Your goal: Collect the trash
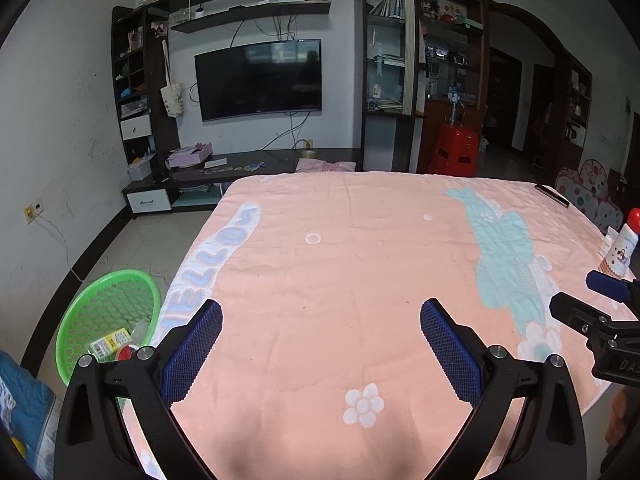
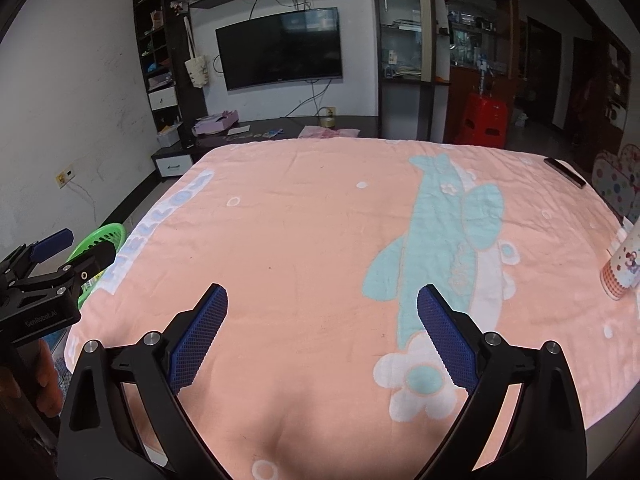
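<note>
Living-room setting: pink towel-covered table [image 1: 328, 264] fills both views, TV unit [image 1: 260, 80] on the far wall. My left gripper [image 1: 320, 356] and right gripper [image 2: 322, 344] both hover over the near part of the cloth, jaws spread wide, nothing between the pads.

Green basket [image 1: 106, 312] stands on the floor just off the table's left edge; it already holds some wrappers. Cloth looks almost clear. What remains: a printed bottle with a red cap [image 1: 622, 246] upright at the right edge, and a dark flat object [image 2: 566, 172] at the far right corner. Cannot tell whether either counts as trash.

Judgement: if the bottle is next, the right gripper is nearer. Approach from the table side and close around the body low, so it is not nudged over the edge.

Middle of the table is open for travel. The grippers sit near each other; keep them apart when crossing to the basket.
</note>
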A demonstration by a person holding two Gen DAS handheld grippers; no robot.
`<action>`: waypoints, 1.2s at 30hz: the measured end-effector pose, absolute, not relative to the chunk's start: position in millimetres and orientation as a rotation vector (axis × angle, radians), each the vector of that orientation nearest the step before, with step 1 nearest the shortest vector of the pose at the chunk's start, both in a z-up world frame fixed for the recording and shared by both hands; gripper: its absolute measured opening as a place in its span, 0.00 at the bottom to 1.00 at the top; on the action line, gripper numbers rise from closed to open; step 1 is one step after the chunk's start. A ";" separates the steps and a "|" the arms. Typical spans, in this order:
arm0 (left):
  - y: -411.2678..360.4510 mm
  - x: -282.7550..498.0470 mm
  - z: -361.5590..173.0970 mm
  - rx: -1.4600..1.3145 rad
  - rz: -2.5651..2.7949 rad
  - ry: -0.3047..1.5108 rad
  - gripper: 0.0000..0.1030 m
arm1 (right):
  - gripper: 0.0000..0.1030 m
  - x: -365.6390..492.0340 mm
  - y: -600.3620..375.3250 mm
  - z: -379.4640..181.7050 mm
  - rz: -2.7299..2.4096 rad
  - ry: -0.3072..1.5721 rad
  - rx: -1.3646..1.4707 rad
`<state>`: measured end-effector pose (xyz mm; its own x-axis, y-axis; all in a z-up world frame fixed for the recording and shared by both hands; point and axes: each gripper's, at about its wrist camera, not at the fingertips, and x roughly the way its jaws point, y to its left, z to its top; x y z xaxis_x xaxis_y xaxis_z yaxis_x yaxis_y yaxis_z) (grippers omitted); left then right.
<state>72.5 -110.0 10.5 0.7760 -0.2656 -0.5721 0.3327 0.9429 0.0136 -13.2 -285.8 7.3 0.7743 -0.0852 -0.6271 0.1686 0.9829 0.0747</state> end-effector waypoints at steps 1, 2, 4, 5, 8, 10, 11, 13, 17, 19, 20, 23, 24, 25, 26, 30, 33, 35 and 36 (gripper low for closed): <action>-112.1 73.0 10.9 0.118 -0.327 0.599 0.93 | 0.92 -14.4 -285.8 8.3 -0.142 0.670 0.130; -114.0 73.6 11.3 0.118 -0.333 0.599 0.93 | 0.92 -15.4 -286.4 8.7 -0.145 0.669 0.130; -119.2 73.9 11.8 0.121 -0.345 0.599 0.93 | 0.92 -18.1 -289.8 9.1 -0.159 0.663 0.130; -121.7 74.1 12.1 0.126 -0.348 0.597 0.93 | 0.93 -19.1 -291.0 9.4 -0.165 0.662 0.130; -129.5 74.0 12.8 0.142 -0.357 0.588 0.93 | 0.93 -22.1 -295.1 9.1 -0.183 0.658 0.134; -133.1 73.8 13.2 0.146 -0.365 0.586 0.93 | 0.93 -23.6 -298.0 9.2 -0.193 0.655 0.139; -133.1 74.0 13.7 0.145 -0.369 0.587 0.93 | 0.93 -24.4 -299.4 9.3 -0.197 0.653 0.140; -134.7 73.9 14.1 0.146 -0.373 0.586 0.93 | 0.93 -25.3 -302.6 9.5 -0.202 0.651 0.144; -136.7 73.9 14.9 0.152 -0.375 0.584 0.93 | 0.93 -27.3 -303.3 10.7 -0.210 0.647 0.143; -137.9 73.7 16.2 0.153 -0.378 0.582 0.93 | 0.93 -28.0 -304.0 11.0 -0.213 0.644 0.146; -138.2 73.6 17.1 0.153 -0.378 0.578 0.93 | 0.93 -28.1 -304.0 11.3 -0.213 0.643 0.146; -140.6 73.2 19.1 0.153 -0.382 0.572 0.93 | 0.93 -29.2 -304.0 11.3 -0.215 0.638 0.143; -141.6 72.3 19.5 0.154 -0.384 0.571 0.93 | 0.93 -29.8 -304.1 11.5 -0.216 0.637 0.143; -142.6 71.7 20.0 0.155 -0.385 0.568 0.93 | 0.93 -29.8 -304.3 11.4 -0.216 0.638 0.144; -143.6 71.1 20.3 0.156 -0.387 0.565 0.93 | 0.93 -29.9 -304.5 11.2 -0.216 0.637 0.144; -147.1 68.4 20.2 0.165 -0.395 0.560 0.93 | 0.93 -30.1 -304.2 11.4 -0.216 0.637 0.143; -148.5 66.8 21.3 0.169 -0.395 0.551 0.93 | 0.93 -31.5 -304.1 12.0 -0.217 0.635 0.139; -148.3 66.5 21.8 0.165 -0.397 0.548 0.93 | 0.93 -32.0 -304.7 12.2 -0.221 0.634 0.139; -148.7 66.3 21.9 0.163 -0.399 0.549 0.93 | 0.93 -32.2 -305.3 12.3 -0.221 0.634 0.142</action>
<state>66.3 -148.7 21.9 0.7790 -0.3241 -0.5367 0.4099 0.9110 0.0448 -32.2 -305.3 12.3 0.7833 -0.1613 -0.6003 0.2476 0.9668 0.0633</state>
